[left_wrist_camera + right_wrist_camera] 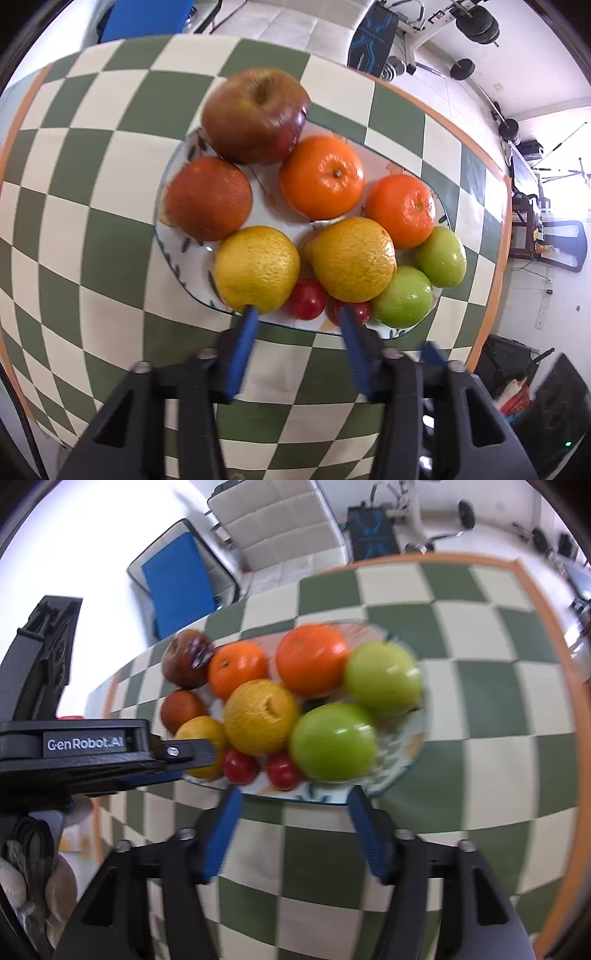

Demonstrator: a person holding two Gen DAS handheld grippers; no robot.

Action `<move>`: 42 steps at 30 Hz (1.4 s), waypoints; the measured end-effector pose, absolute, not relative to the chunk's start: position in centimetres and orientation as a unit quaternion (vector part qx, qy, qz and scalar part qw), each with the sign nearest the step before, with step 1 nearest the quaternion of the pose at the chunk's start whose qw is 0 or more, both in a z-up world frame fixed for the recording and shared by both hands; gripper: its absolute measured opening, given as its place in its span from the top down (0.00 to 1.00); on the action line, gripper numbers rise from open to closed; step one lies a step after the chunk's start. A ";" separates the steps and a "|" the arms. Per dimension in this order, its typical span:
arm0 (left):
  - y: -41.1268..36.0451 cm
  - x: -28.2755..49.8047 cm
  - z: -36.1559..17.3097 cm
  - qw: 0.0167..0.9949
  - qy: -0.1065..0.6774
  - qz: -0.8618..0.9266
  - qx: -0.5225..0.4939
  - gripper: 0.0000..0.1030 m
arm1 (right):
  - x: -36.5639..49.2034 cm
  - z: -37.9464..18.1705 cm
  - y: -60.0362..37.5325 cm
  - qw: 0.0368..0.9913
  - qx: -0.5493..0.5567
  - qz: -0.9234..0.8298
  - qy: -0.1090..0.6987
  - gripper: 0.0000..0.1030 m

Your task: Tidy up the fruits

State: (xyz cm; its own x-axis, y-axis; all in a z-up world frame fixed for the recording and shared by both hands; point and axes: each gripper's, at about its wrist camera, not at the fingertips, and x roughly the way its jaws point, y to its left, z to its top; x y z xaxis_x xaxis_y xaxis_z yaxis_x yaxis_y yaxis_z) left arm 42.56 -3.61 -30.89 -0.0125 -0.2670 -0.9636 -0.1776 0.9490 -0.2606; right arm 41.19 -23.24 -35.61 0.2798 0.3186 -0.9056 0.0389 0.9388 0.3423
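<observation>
Right wrist view, "GenRobot.AI" label (pixel 84 744) on left gripper (pixel 192 755), beside fruit plate (pixel 402 764)

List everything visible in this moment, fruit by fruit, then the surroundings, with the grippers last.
apple: one, dark red, far end of plate
brown-red fruit: one, rusty brown, plate's left side
oranges: two, bright orange, middle to right of plate
yellow citrus: two, yellow, near side of plate
small red fruits: two, red, near rim between the yellow ones
green apples: two, green, right end of plate
plate: one, white with painted pattern, on tablecloth
tablecloth: one, green and cream checks, orange border
chair: one, white, beyond the table
left gripper: blue pads, open, at plate's near rim
right gripper: blue pads, open, at plate's near rim
</observation>
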 end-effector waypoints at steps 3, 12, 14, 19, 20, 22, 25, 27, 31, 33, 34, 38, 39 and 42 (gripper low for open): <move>-3.4 42.1 -30.0 0.707 0.696 -0.020 -0.125 0.23 | 40.7 -33.9 -24.1 0.805 0.101 0.054 0.582 0.11; -2.9 40.1 -29.2 0.753 0.657 0.030 -0.018 0.16 | 40.6 -32.8 -25.2 0.816 0.053 0.012 0.576 0.08; -2.8 39.7 -28.8 0.763 0.646 0.035 -0.004 0.16 | 40.6 -32.6 -25.1 0.818 0.050 0.010 0.573 0.08; -2.8 39.1 -27.5 0.777 0.628 0.035 0.002 0.16 | 40.2 -32.0 -24.9 0.822 0.047 0.001 0.567 0.07; -2.6 38.9 -27.1 0.780 0.625 0.034 0.000 0.16 | 40.1 -31.7 -24.9 0.824 0.048 0.001 0.565 0.07; -2.5 38.6 -26.5 0.784 0.620 0.034 0.000 0.16 | 39.8 -31.2 -24.9 0.826 0.049 -0.003 0.562 0.07; -2.2 37.8 -25.3 0.791 0.611 0.030 -0.004 0.16 | 39.0 -30.1 -24.7 0.831 0.051 -0.008 0.554 0.07; -2.1 37.1 -24.3 0.796 0.605 0.023 -0.006 0.16 | 38.4 -29.3 -24.5 0.834 0.051 -0.010 0.550 0.07; -2.1 35.3 -21.9 0.807 0.590 0.018 0.002 0.16 | 36.1 -26.8 -24.2 0.841 0.057 -0.016 0.538 0.07; -2.0 34.1 -20.4 0.816 0.578 0.016 0.005 0.16 | 34.8 -25.3 -24.2 0.846 0.057 -0.019 0.529 0.07; -2.0 33.5 -19.6 0.819 0.573 0.014 0.004 0.16 | 33.8 -24.2 -24.1 0.850 0.058 -0.020 0.523 0.07; -1.7 30.6 -16.5 0.835 0.550 0.002 -0.003 0.16 | 30.6 -20.7 -24.1 0.862 0.057 -0.024 0.503 0.07; -1.6 29.6 -15.5 0.840 0.543 -0.001 -0.005 0.16 | 29.7 -19.7 -24.1 0.866 0.057 -0.026 0.496 0.07; -1.5 27.2 -13.4 0.849 0.528 -0.007 -0.003 0.16 | 26.9 -16.9 -24.2 0.875 0.060 -0.030 0.480 0.05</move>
State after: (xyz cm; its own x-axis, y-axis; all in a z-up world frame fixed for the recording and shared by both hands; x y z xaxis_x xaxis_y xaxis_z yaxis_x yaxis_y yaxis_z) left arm 27.22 -1.51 -13.40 0.4416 -0.0157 -0.8971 0.0096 0.9999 -0.0128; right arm 26.95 -24.23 -16.94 0.5371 0.0054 -0.8435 0.1104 0.9909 0.0766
